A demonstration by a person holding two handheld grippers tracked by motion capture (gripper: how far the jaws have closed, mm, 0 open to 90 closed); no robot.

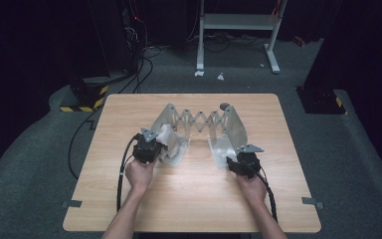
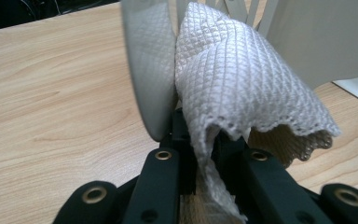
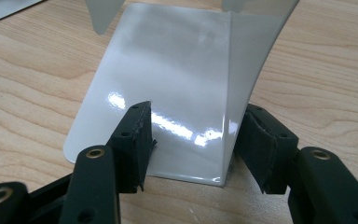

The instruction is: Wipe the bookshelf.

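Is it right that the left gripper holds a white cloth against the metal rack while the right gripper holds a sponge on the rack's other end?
Not quite. The right gripper has no sponge; the right gripper view shows its jaws straddling the metal rack. The left gripper does hold the white cloth.

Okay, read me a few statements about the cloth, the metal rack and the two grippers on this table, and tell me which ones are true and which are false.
1. The left gripper is shut on a white cloth. True.
2. The cloth has a smooth, plain surface. False: it has a quilted diamond pattern.
3. The right gripper has its jaws at the rack's right end plate. True: one jaw lies on the flat foot, the other is outside the upright wall.
4. The metal rack is folded flat on the floor. False: it stands stretched out on the wooden table.
5. The person's hands reach in from the far side of the table. False: they come in from the near edge.
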